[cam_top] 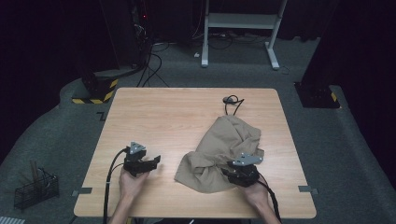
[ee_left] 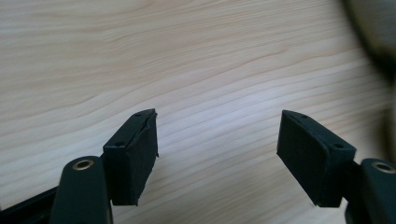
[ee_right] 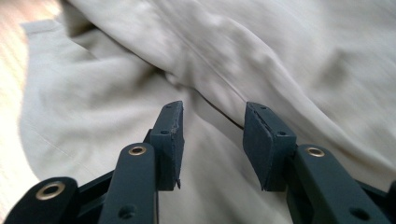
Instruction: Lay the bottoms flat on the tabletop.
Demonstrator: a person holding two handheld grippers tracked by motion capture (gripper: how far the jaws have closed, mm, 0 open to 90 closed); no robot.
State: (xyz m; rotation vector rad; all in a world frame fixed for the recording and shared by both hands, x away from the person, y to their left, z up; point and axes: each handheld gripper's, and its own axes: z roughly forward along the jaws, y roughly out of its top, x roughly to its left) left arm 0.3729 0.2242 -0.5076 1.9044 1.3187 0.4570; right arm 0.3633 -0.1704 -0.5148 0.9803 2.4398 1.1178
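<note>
A crumpled tan cloth (cam_top: 224, 149) lies on the right half of the wooden table (cam_top: 149, 112), a black cord with a small round end (cam_top: 230, 99) trailing from its far side. My right gripper (cam_top: 229, 169) rests at the cloth's near edge. In the right gripper view the right gripper (ee_right: 212, 135) is open, its pads apart above the folds of the tan cloth (ee_right: 140, 70), with nothing pinched. My left gripper (cam_top: 156, 161) hovers over bare wood left of the cloth. Seen in its own view, the left gripper (ee_left: 217, 140) stands wide open and holds nothing.
Bare tabletop stretches across the left and far parts of the table. On the floor at the lower left sits a wire basket (cam_top: 35, 189). A white stand (cam_top: 238, 21) and cables lie beyond the table's far edge.
</note>
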